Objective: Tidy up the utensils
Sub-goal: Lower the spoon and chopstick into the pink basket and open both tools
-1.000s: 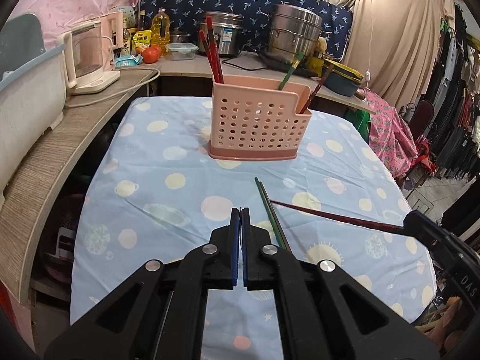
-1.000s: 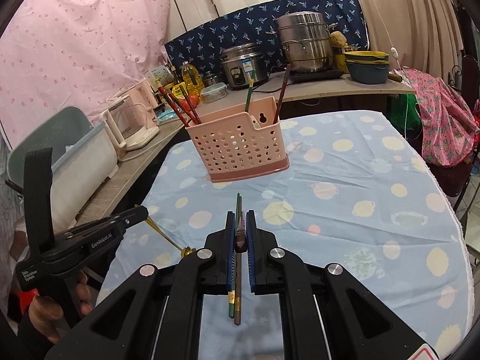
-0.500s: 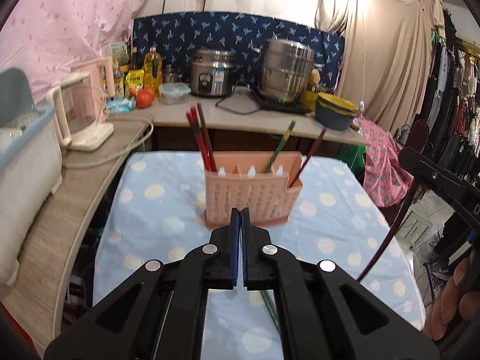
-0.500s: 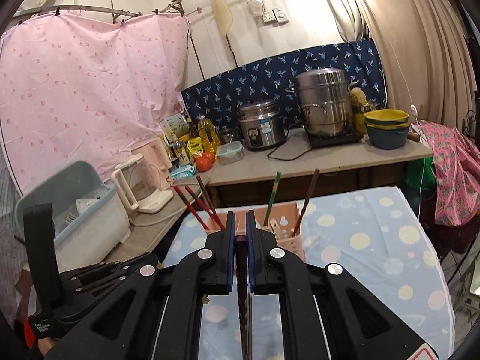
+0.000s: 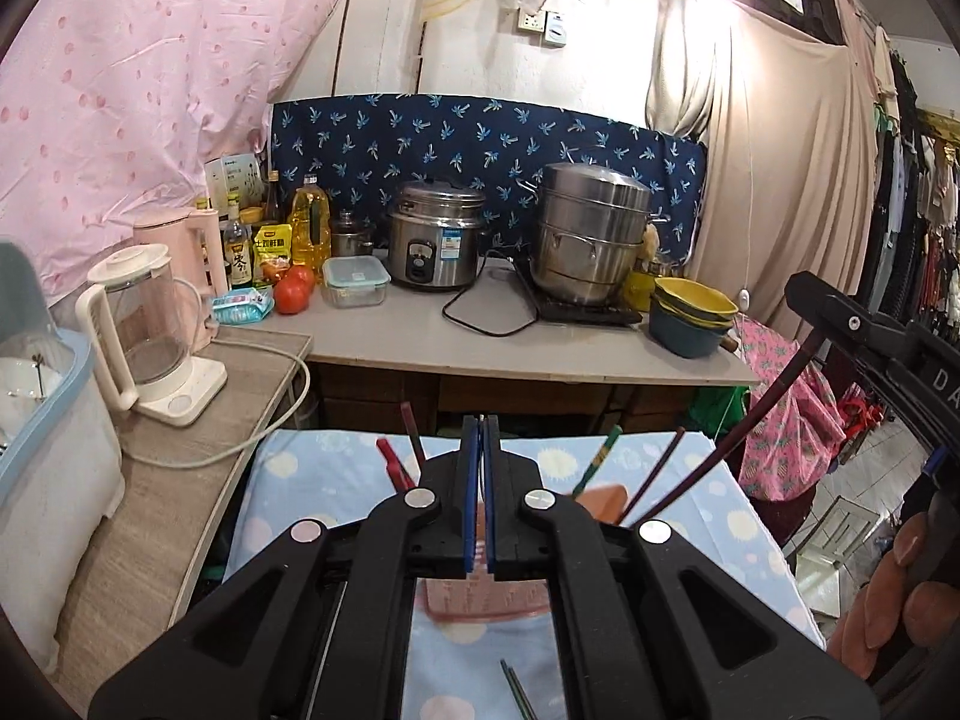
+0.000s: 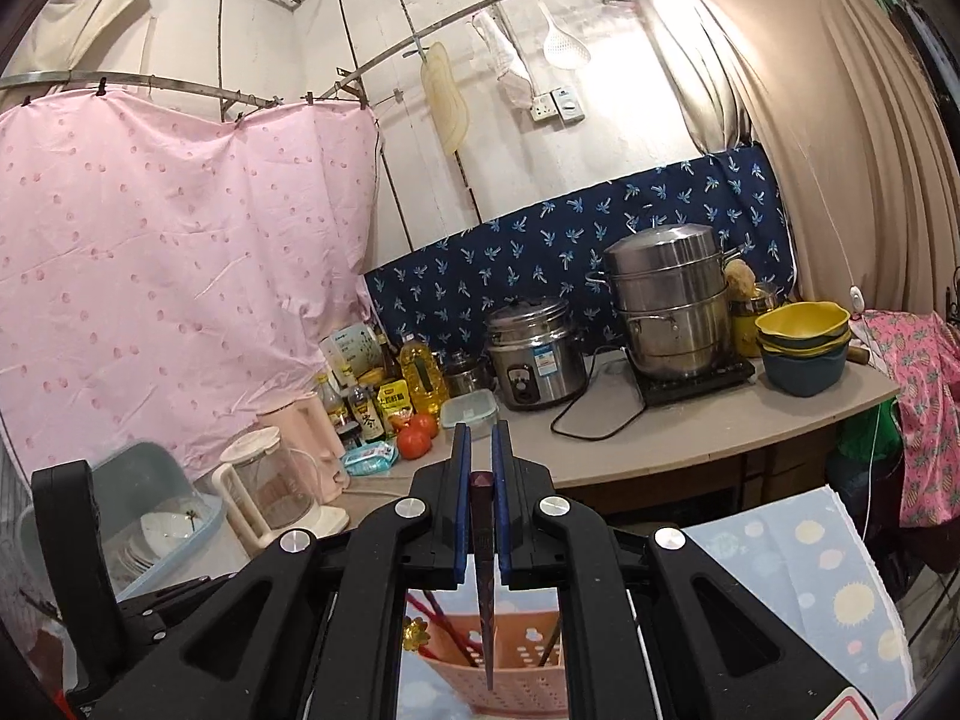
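Observation:
My right gripper (image 6: 478,510) is shut on a dark brown chopstick (image 6: 483,588) that hangs point down over the pink perforated utensil basket (image 6: 510,672). In the left wrist view the same chopstick (image 5: 750,414) slants from the right gripper down to the basket (image 5: 600,498), which holds red, green and brown chopsticks. My left gripper (image 5: 479,516) is shut and empty above the basket. A green chopstick pair (image 5: 517,693) lies on the blue dotted tablecloth (image 5: 300,504).
A counter (image 5: 420,336) behind the table carries a rice cooker (image 5: 435,243), a steel steamer (image 5: 591,234), stacked bowls (image 5: 690,312), tomatoes and bottles. A kettle (image 5: 144,330) and a dish bin (image 5: 36,420) stand at the left.
Both grippers have risen and tilted up. The right gripper lifted the brown chopstick off the table and turned it point down over the basket.

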The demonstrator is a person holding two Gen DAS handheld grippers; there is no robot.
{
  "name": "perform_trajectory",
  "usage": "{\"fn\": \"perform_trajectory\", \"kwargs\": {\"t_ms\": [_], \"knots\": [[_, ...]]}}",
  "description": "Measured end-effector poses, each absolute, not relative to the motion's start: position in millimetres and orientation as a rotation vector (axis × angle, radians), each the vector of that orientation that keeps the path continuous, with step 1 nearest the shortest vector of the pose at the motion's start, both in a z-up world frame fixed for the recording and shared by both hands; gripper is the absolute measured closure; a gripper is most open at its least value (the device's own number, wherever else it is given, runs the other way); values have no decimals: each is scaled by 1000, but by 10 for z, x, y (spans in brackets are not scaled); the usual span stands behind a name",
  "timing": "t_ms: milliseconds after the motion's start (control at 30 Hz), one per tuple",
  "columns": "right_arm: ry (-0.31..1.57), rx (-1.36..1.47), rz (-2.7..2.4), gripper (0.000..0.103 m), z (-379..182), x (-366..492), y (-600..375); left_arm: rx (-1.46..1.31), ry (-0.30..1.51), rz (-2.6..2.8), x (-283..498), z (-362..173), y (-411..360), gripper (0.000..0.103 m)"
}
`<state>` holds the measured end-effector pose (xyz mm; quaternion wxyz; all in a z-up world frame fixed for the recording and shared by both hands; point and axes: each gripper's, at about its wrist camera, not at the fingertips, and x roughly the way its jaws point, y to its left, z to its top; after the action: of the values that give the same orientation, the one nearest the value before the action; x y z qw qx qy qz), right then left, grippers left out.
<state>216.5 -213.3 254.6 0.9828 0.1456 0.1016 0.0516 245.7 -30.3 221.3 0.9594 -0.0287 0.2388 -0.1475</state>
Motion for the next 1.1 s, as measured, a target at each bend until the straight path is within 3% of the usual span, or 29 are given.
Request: {"fn": "perform_trajectory", "kwargs": {"t_ms": [767,1100], "knots": [[241,297,100,96,2326,2866,-2127,-57,595,-270,2891,1666,-359,102],[199,287,102,96,2514,2847,-2101,-67,621,-261,2907,1532,-326,102]]}}
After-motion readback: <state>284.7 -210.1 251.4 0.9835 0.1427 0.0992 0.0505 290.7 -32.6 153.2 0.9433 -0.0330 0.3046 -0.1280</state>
